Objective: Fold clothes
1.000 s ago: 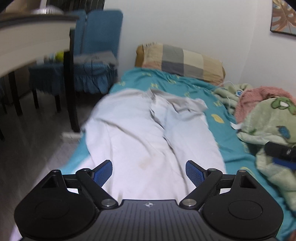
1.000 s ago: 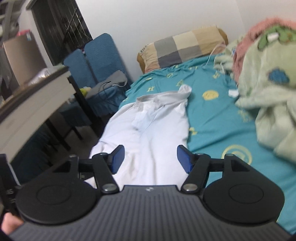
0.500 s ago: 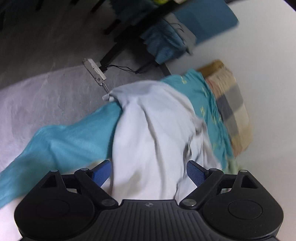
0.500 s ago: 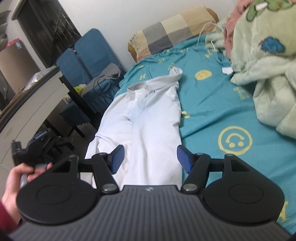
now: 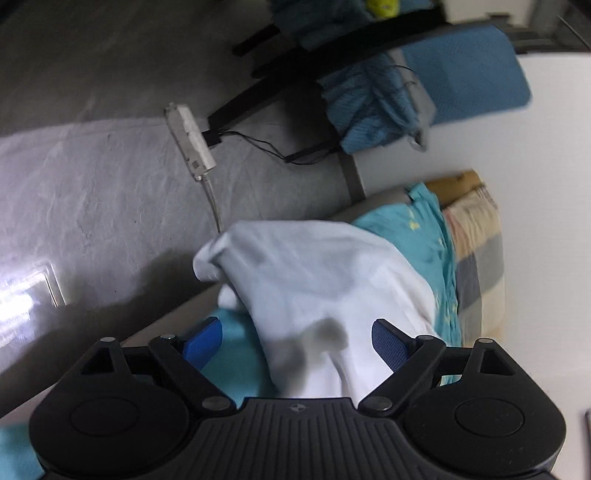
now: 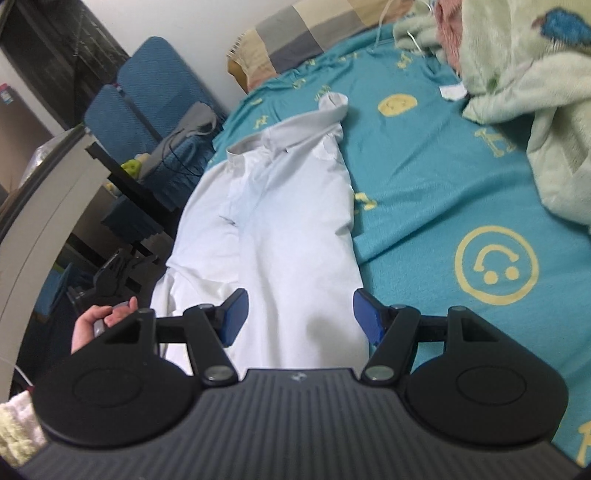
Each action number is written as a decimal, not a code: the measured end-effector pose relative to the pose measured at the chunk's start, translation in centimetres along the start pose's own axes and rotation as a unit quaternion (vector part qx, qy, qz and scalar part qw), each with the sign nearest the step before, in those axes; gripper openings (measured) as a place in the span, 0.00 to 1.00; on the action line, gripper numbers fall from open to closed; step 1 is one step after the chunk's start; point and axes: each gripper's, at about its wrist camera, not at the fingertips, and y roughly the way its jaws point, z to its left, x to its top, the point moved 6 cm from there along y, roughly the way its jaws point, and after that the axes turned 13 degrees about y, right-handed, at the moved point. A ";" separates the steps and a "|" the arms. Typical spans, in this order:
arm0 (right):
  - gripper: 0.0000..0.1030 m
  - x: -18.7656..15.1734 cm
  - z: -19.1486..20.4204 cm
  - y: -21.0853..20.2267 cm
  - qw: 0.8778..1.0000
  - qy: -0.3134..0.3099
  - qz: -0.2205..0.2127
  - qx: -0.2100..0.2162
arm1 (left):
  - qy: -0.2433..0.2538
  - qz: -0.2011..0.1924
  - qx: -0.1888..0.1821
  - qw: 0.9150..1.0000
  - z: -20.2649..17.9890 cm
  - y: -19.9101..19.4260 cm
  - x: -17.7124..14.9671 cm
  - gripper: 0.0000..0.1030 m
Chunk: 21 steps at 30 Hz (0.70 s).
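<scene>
White shirt (image 6: pixel 291 221) lies lengthwise on the teal bedsheet (image 6: pixel 424 192), collar end toward the plaid pillow (image 6: pixel 314 26), hem end toward the camera. One side of it hangs over the bed edge; in the left wrist view that overhanging part (image 5: pixel 314 280) bunches into a rounded fold above the floor.

Right gripper (image 6: pixel 297 317) sits over the hem end, jaws spread wide, blue pads on either side of the cloth, gripping nothing. Left gripper (image 5: pixel 295 339) is also spread wide and holds nothing; the draped shirt shows between its pads, contact unclear. In the right wrist view the left gripper appears beyond the bed edge, held in the left hand (image 6: pixel 99 321).

On the sheet beside the shirt, toward the wall: yellow smiley prints and a heaped pale green blanket (image 6: pixel 535 92). Off the bed edge, on the grey floor (image 5: pixel 92 184): a white power strip (image 5: pixel 190 142) with cable. Past that, blue chairs (image 6: pixel 147 96) near the pillow end and a desk (image 6: pixel 48 192).
</scene>
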 end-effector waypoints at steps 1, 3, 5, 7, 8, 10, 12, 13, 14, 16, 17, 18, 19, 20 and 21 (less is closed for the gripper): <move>0.64 0.0 -0.1 0.3 1.000 0.004 0.003 -0.001 | -0.008 0.001 -0.001 1.000 0.5 0.7 0.4 0.86; 0.64 0.0 -0.3 1.0 1.000 0.012 0.009 -0.003 | -0.016 0.013 -0.002 1.000 1.3 2.3 1.0 0.82; 0.64 0.0 -0.5 1.4 1.000 0.016 0.015 -0.004 | -0.016 0.019 -0.007 1.000 1.8 3.4 1.6 0.79; 0.64 0.0 -0.6 1.7 1.000 0.018 0.018 -0.009 | -0.022 0.017 -0.016 0.999 2.0 4.1 2.0 0.68; 0.64 0.0 -0.7 1.9 1.000 0.020 0.020 -0.011 | -0.021 0.016 -0.012 1.000 2.1 4.3 2.1 0.63; 0.64 -0.1 -0.9 2.2 0.999 0.028 0.024 -0.011 | -0.002 0.012 0.006 1.000 2.0 4.4 2.6 0.30; 0.64 -0.1 -0.9 2.3 0.999 0.036 0.027 -0.009 | 0.032 -0.002 0.033 0.999 1.6 4.1 3.1 0.10; 0.64 -0.1 -1.0 2.3 0.999 0.040 0.028 -0.008 | 0.046 -0.009 0.041 0.998 1.2 3.7 3.4 0.09; 0.64 -0.1 -0.9 2.2 0.999 0.042 0.028 -0.006 | 0.065 -0.015 0.051 0.996 0.6 3.5 3.7 0.07; 0.64 -0.1 -0.8 1.9 0.999 0.040 0.025 -0.002 | 0.118 -0.029 0.070 0.990 -1.1 2.8 4.2 0.05; 0.64 0.0 -0.8 1.7 0.999 0.040 0.022 -0.001 | 0.146 -0.037 0.079 0.985 -2.2 2.3 4.5 0.05; 0.64 0.1 -0.8 1.5 0.999 0.041 0.019 0.000 | 0.170 -0.045 0.087 0.981 -3.5 1.8 4.7 0.05; 0.64 0.3 -0.8 1.3 0.999 0.041 0.015 0.001 | 0.195 -0.054 0.095 0.975 -4.9 1.3 4.9 0.05; 0.64 0.5 -0.8 1.1 0.999 0.042 0.011 0.002 | 0.225 -0.064 0.105 0.967 -6.6 0.7 5.1 0.05; 0.64 0.6 -0.8 0.9 0.999 0.043 0.007 0.003 | 0.264 -0.075 0.114 0.955 -8.6 0.0 5.2 0.05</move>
